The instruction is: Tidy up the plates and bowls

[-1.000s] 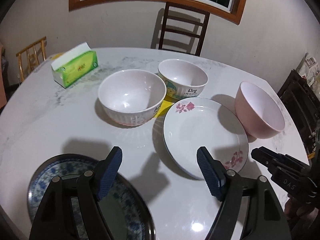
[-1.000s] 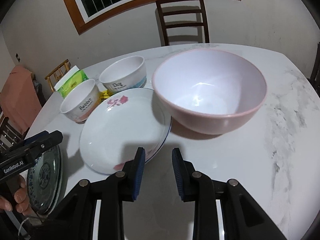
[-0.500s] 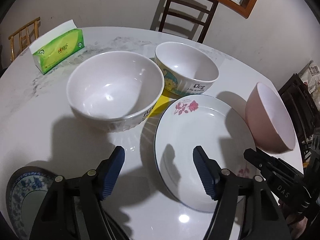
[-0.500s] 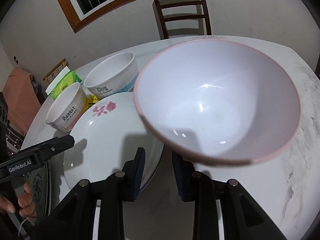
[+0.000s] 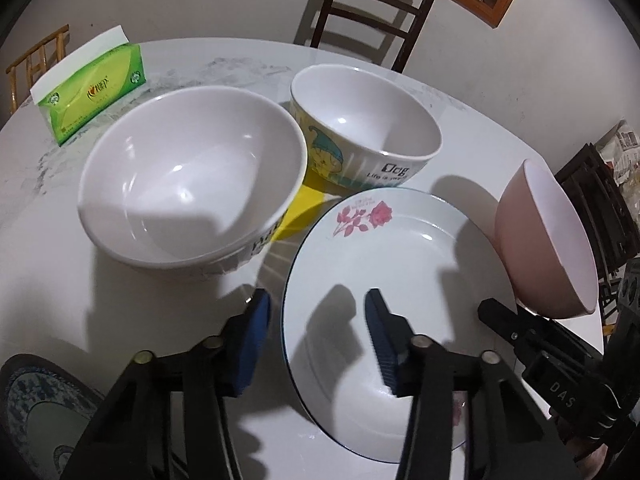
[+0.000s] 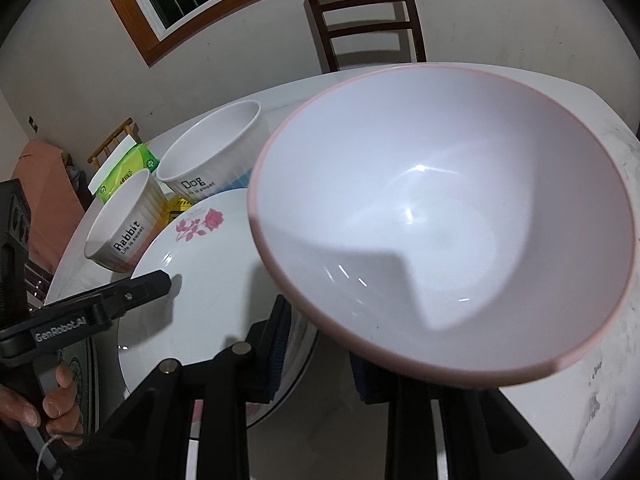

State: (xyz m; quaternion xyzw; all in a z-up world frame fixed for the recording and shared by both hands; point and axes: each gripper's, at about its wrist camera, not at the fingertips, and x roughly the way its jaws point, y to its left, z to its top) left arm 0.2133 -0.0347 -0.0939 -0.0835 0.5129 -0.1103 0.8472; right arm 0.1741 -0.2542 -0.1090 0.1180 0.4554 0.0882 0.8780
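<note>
Pink bowl pinched by its rim, rose plate under the other jaws

Right hand-held gripper [image 6: 316, 344] is closed on the near rim of the pink bowl [image 6: 448, 216], which hangs tilted above the tabletop [image 6: 592, 392] with its white inside turned toward the camera. Glossy and hard, the bowl looks like melamine or glazed ware: probably light, stiff, and slick at the lip, so a rim pinch could let it swing or slip. A hold set deeper over the wall would likely be steadier.

Left hand-held gripper [image 5: 318, 328] stands partly open and holds nothing; one pad hangs over the rose plate [image 5: 400, 276], the other over bare tabletop just beyond the plate's left edge. That plate lies flat, so its thin raised rim is the only place to take hold, and it would chip if knocked.

Beyond it, just past the plate's far edge, stand the Rabbit bowl [image 5: 192, 184] and the Dog bowl [image 5: 364, 128], set close together, with a yellow patch between them. A green tissue box [image 5: 96, 92] sits farther back. A blue-patterned plate [image 5: 40, 416] lies at the near left edge. The tilted pink bowl hangs beside the rose plate's right side, so any lift of that plate risks a clash.
</note>
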